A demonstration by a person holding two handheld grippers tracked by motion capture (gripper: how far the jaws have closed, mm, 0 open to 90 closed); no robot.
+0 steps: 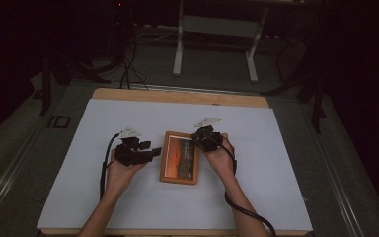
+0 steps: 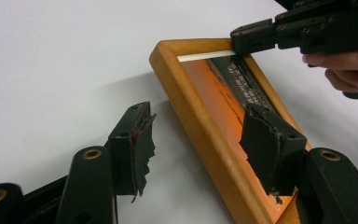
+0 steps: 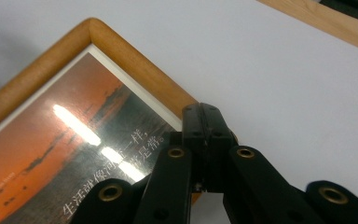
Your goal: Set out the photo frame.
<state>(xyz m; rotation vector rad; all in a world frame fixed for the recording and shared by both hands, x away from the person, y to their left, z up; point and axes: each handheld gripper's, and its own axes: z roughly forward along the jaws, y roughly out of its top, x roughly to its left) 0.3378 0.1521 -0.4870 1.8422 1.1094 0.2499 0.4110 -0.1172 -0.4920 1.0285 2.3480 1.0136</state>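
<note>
Nearest the table's front edge, two forearms come in, each hand holding one gripper, so two grippers and one picture frame (image 1: 179, 157) lying flat at the centre of the white table sheet (image 1: 128, 207). At nine o'clock of the frame, the left gripper (image 1: 154, 152) spreads wide, one jaw on the sheet outside the long wooden edge, the other hovering over the glazed sunset print, straddling that edge without closing on it. Further out, at about one o'clock of the frame, the right gripper (image 1: 198, 139) has its jaws pressed together, tips sitting at the frame's far corner; whether anything is pinched between them I cannot tell. My read: the frame looks rigid and fairly light, its rounded varnished wood likely slippery, its glossy front fragile and prone to marks. Best grip looks like the wooden border on a long side, not the glass.
</note>
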